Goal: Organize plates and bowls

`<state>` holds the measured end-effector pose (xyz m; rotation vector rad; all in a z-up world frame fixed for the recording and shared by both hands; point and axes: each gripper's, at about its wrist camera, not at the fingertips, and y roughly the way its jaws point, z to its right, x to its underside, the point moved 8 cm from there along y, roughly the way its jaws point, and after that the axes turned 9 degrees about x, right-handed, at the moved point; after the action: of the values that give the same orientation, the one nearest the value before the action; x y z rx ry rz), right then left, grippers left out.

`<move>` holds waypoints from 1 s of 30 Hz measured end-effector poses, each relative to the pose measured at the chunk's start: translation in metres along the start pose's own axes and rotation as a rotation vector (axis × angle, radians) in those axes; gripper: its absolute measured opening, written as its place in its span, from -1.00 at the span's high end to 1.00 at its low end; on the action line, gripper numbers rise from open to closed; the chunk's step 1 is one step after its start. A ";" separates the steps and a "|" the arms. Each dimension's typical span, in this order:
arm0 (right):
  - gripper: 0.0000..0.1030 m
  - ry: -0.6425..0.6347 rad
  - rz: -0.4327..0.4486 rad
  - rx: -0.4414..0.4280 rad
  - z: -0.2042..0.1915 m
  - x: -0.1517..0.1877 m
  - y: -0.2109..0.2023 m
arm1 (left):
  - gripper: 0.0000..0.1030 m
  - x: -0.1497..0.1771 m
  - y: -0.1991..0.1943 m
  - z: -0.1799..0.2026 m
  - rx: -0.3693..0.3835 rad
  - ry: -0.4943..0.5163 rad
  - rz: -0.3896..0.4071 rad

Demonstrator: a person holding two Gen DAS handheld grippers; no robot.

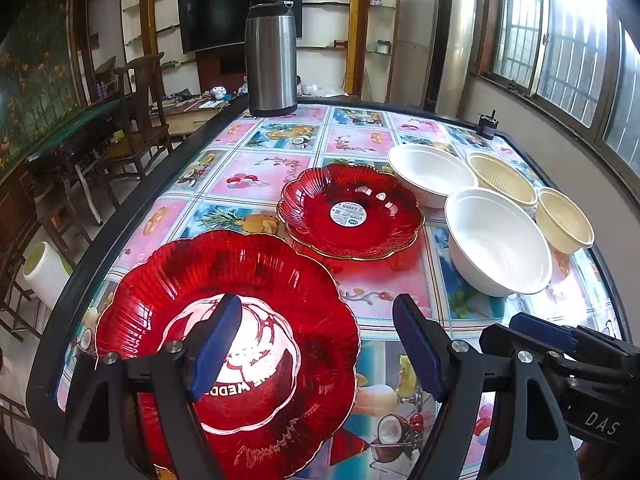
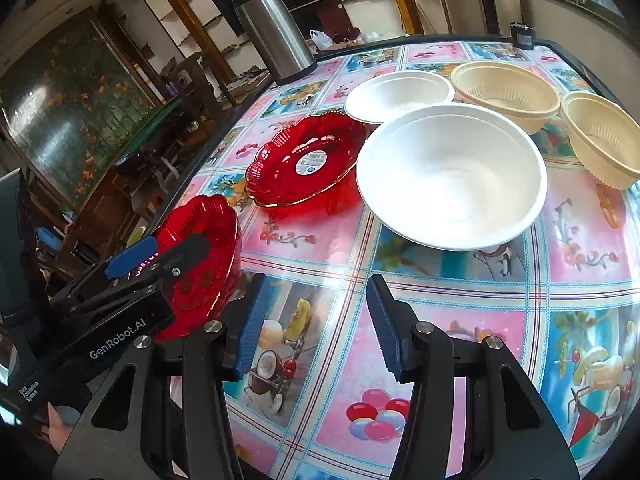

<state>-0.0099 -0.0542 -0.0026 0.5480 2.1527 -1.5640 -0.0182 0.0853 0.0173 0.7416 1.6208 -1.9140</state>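
Overhead, daylight from barred windows (image 1: pixel 560 48) falls on a desk (image 1: pixel 256 176) covered in a glossy fruit-print cloth. A steel thermos (image 1: pixel 271 60) stands at its far edge, before a dark television (image 1: pixel 216 16). Two red plates (image 1: pixel 350 210), two white bowls (image 2: pixel 450 176) and two cream bowls (image 2: pixel 506 94) sit there. Left gripper (image 1: pixel 316 340) and right gripper (image 2: pixel 316 322) hover spread, grasping nothing.

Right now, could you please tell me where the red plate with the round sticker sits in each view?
Left wrist view: the stickered red plate lies mid-frame, left of the white bowls.
Right wrist view: the same plate sits upper left of centre.
Shared landmark: the steel thermos stands beyond it at the table's far edge.
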 end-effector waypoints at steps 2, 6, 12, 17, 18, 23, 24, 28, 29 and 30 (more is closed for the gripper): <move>0.02 0.002 -0.001 0.002 0.000 0.001 0.000 | -0.51 -0.001 0.001 0.000 -0.001 0.000 0.001; 0.02 0.008 -0.007 0.001 0.001 0.002 0.001 | -0.51 0.000 0.001 0.000 -0.003 0.000 0.000; 0.01 0.021 -0.014 -0.004 0.002 0.003 0.005 | -0.51 0.002 0.005 -0.001 -0.006 0.001 -0.008; 0.01 0.021 -0.019 -0.004 0.001 0.003 0.008 | -0.51 0.002 0.006 -0.003 -0.010 -0.002 -0.007; 0.01 0.021 -0.021 -0.004 0.002 0.003 0.008 | -0.51 0.002 0.006 -0.003 -0.010 -0.002 -0.007; 0.01 0.030 -0.029 -0.003 0.003 0.005 0.012 | -0.51 0.002 0.006 -0.005 -0.013 0.002 -0.005; 0.01 0.033 -0.029 -0.003 0.003 0.005 0.013 | -0.51 0.002 0.007 -0.006 -0.012 0.002 -0.007; 0.01 0.044 -0.028 -0.006 0.003 0.004 0.015 | -0.51 0.002 0.007 -0.007 -0.014 0.003 -0.009; 0.01 0.044 -0.028 -0.006 0.003 0.003 0.015 | -0.51 0.002 0.007 -0.007 -0.015 0.003 -0.009; 0.01 0.043 -0.028 -0.006 0.002 0.002 0.016 | -0.51 0.002 0.007 -0.007 -0.017 0.004 -0.010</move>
<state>-0.0030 -0.0516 -0.0168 0.5570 2.2051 -1.5743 -0.0142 0.0914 0.0098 0.7320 1.6434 -1.9049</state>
